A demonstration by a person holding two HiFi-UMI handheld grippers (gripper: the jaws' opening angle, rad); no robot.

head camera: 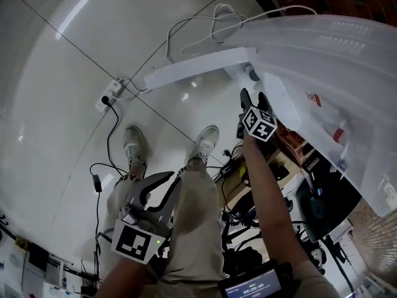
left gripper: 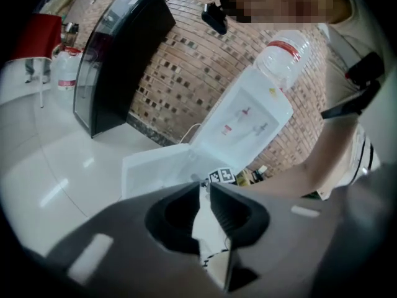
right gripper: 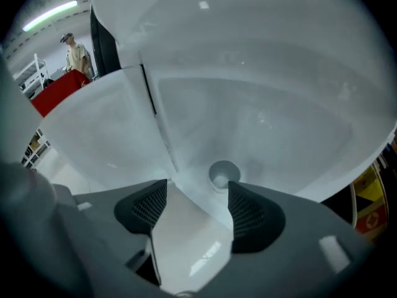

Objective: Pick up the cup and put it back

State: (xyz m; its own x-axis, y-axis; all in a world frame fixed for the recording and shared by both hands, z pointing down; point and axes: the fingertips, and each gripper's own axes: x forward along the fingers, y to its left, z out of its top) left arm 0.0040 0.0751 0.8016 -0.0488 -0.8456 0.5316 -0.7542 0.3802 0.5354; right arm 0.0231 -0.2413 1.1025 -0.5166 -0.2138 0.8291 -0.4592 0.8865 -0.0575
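Background: glossy white floor (head camera: 62, 117).
Cup: small translucent white cup (right gripper: 222, 174), frame centre, on white dispenser ledge (right gripper: 279, 129); upright, axis vertical, mouth up.
Right gripper (right gripper: 198, 188): jaws wide, empty; cup just beyond.
Left gripper (left gripper: 205, 188): jaws narrow, empty.

Head view: water dispenser (head camera: 322, 61) cut off at the right edge. Screen (head camera: 251, 287) cut by the bottom edge; its print is too small to read.
Right gripper view: cup (right gripper: 222, 174) seen from above, base and lower wall not visible. Distant person (right gripper: 77, 53) at upper left too small for detail.
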